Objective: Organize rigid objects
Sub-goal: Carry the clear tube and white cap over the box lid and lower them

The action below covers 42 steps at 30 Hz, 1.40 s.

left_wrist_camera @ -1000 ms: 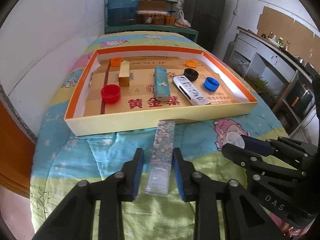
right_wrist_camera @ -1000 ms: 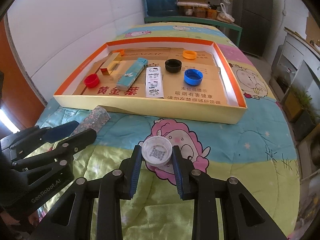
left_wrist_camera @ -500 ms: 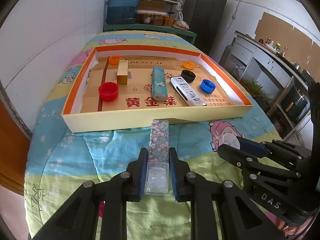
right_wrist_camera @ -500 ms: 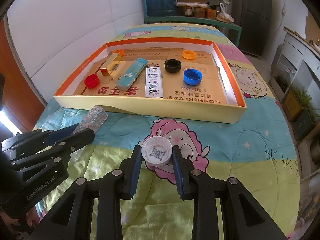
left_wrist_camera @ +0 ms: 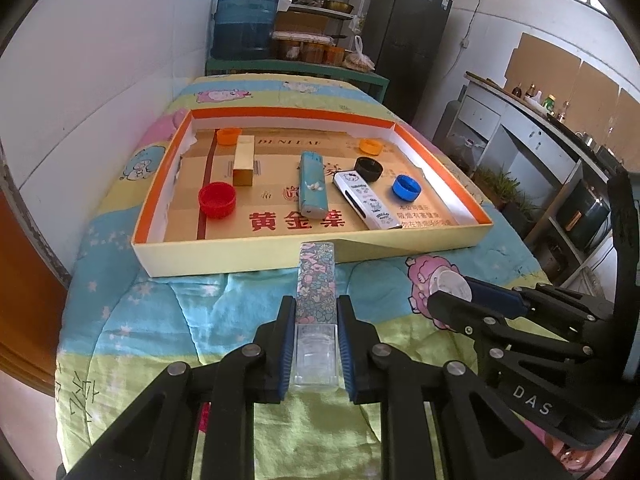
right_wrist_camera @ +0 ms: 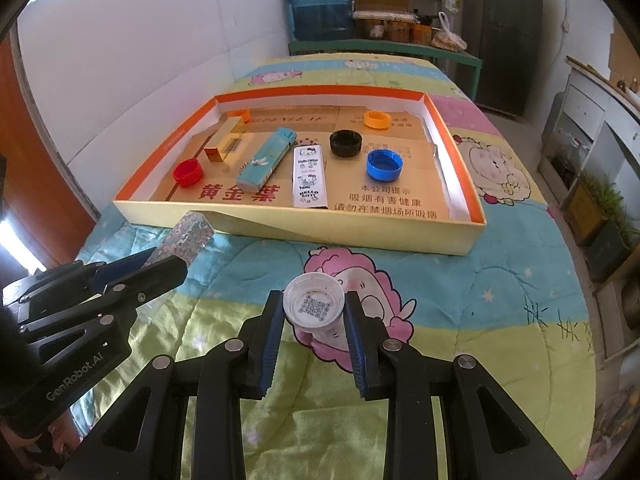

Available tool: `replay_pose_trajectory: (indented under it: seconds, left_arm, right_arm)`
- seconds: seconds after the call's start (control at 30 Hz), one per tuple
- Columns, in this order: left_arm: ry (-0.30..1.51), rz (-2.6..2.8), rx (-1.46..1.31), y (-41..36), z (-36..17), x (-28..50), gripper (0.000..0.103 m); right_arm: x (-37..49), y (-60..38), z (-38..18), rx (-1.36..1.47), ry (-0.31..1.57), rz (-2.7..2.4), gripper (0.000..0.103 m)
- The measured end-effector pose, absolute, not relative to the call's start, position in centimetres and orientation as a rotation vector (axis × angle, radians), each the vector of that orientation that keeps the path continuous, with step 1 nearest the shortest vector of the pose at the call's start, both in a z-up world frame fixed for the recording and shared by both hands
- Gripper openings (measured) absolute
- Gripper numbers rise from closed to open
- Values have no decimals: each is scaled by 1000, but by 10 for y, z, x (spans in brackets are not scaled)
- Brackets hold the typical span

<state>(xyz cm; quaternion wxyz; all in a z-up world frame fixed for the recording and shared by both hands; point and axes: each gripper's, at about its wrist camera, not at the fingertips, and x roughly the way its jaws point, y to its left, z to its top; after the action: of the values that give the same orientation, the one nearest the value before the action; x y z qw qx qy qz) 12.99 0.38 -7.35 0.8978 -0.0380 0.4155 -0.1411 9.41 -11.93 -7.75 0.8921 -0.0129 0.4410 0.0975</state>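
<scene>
My left gripper (left_wrist_camera: 314, 346) is shut on a long floral-patterned box with a clear end (left_wrist_camera: 316, 288), lifted a little off the quilt and pointing toward the tray. My right gripper (right_wrist_camera: 314, 314) is shut on a white bottle cap (right_wrist_camera: 314, 304) with a printed code inside, held above the pink cartoon on the quilt. The orange-rimmed cardboard tray (left_wrist_camera: 256, 254) (right_wrist_camera: 304, 236) lies just beyond both. It holds a red cap (left_wrist_camera: 217, 199), a gold box (left_wrist_camera: 244, 160), a light blue box (left_wrist_camera: 312, 184), a white cartoon box (left_wrist_camera: 366, 200), black, blue and two orange caps.
The tray rests on a bed with a colourful quilt (right_wrist_camera: 500, 288). A white wall (left_wrist_camera: 100, 80) runs along the left. A shelf with a blue water jug (left_wrist_camera: 246, 20) and a dark fridge (left_wrist_camera: 408, 36) stand behind; cabinets (left_wrist_camera: 532, 140) line the right.
The left gripper's jaws have closed onto the floral box, and the box has come up slightly off the quilt. The right gripper and its white cap have stayed put.
</scene>
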Motion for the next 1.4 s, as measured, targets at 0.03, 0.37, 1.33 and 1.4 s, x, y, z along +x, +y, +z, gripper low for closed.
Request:
replay_pose_trajectory:
  seconds: [0.03, 0.37, 1.33, 1.4]
  left_arm:
    - [859, -293, -77, 4, -72, 130, 20]
    - [849, -303, -82, 3, -64, 130, 20]
    - [720, -297, -85, 13, -18, 138, 20]
    - [707, -297, -81, 13, -14, 143, 20]
  right_arm:
    - [94, -119, -76, -28, 912, 202, 31]
    - [98, -120, -70, -29, 899, 201, 31]
    - [103, -127, -44, -28, 837, 195, 31]
    - [106, -128, -39, -30, 824, 193, 31]
